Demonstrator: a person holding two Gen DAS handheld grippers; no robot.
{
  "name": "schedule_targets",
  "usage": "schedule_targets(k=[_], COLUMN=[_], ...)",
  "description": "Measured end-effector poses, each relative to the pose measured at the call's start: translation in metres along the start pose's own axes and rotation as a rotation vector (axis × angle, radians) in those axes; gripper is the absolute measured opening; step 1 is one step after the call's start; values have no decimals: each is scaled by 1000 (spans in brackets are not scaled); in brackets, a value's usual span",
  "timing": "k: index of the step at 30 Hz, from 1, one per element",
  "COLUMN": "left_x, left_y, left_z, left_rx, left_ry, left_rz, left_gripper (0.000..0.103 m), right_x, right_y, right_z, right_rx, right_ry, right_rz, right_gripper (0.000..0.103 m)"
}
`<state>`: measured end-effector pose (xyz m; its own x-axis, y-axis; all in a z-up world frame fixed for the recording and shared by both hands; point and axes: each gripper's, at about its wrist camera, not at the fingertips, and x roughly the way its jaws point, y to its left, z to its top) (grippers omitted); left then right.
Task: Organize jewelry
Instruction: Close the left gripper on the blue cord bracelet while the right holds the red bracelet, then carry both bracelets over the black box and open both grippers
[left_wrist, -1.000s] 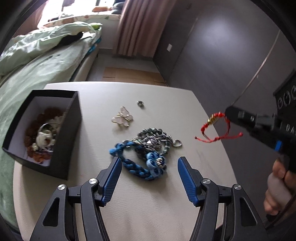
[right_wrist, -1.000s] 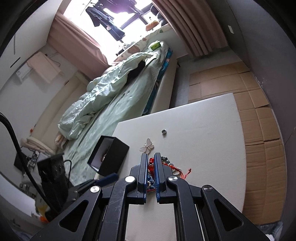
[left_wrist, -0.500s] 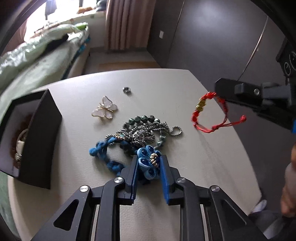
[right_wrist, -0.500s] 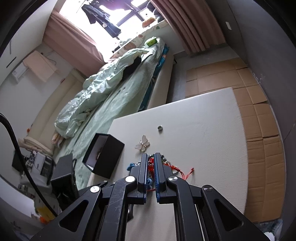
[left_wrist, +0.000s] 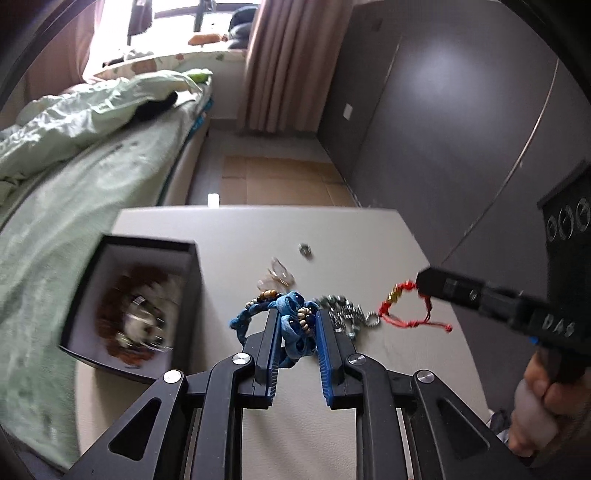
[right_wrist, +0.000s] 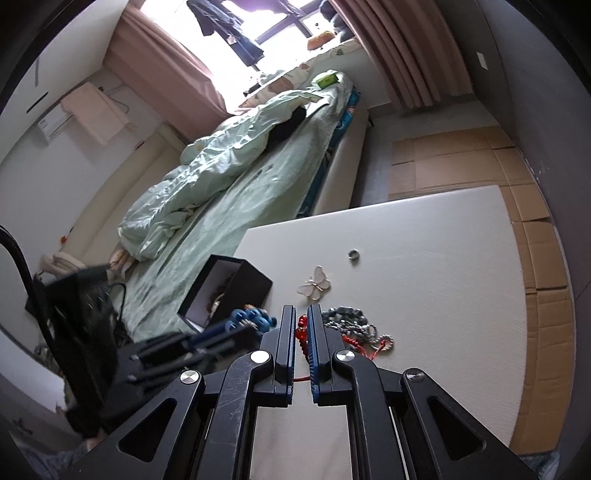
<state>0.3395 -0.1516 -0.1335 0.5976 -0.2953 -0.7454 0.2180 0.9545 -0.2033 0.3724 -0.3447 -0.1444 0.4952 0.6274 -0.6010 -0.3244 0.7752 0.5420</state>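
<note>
My left gripper (left_wrist: 295, 314) is shut on a blue braided bracelet with a flower (left_wrist: 291, 325) and holds it lifted above the table, next to the black jewelry box (left_wrist: 147, 295) with white lining and several pieces inside. My right gripper (right_wrist: 303, 314) is shut on a red string bracelet (right_wrist: 302, 332); in the left wrist view the red bracelet (left_wrist: 402, 306) hangs from the right gripper (left_wrist: 424, 282) above the table. The blue bracelet (right_wrist: 251, 317) and the box (right_wrist: 236, 288) also show in the right wrist view.
On the white table (right_wrist: 424, 258) lie a silver and dark bead chain pile (right_wrist: 351, 321), a pale butterfly brooch (right_wrist: 316, 286) and a small ring (right_wrist: 354, 254). A bed with a green quilt (right_wrist: 221, 166) stands left of the table. Cardboard (right_wrist: 461, 155) covers the floor beyond.
My left gripper has closed on the blue bracelet and lifted it off the pile, moving left toward the box. My right gripper keeps hold of the red bracelet.
</note>
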Motion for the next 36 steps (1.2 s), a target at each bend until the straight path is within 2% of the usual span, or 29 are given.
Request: schedule_targets(k=[12, 20, 23, 25, 27, 29, 31, 36], left_x=[-53, -54, -48, -44, -43, -48, -54, -56], left_y=[29, 68, 85, 95, 106, 113, 121, 141], left_z=[26, 28, 28, 28, 27, 25, 22, 19], left_rx=[-26, -90, -130, -152, -182, -197, -203, -238], left_ry=[-93, -91, -69, -53, -56, -88, -118, -106], left_rz=[27, 68, 94, 106, 97, 92, 108, 100], left_gripper=[19, 20, 23, 31, 68, 79, 79, 79], right_x=[7, 28, 36, 44, 51, 60, 66, 82], right_y=[24, 52, 62, 69, 75, 83, 88, 105], right_z=[11, 20, 22, 23, 23, 24, 24, 25], right_rx=[-28, -66, -77, -84, -92, -103, -112, -129], right_ry=[-37, -34, -27, -18, -10, 3, 11, 20], right_rz=[66, 105, 115, 123, 127, 134, 137, 149], right_gripper=[8, 8, 8, 8, 8, 8, 8, 8])
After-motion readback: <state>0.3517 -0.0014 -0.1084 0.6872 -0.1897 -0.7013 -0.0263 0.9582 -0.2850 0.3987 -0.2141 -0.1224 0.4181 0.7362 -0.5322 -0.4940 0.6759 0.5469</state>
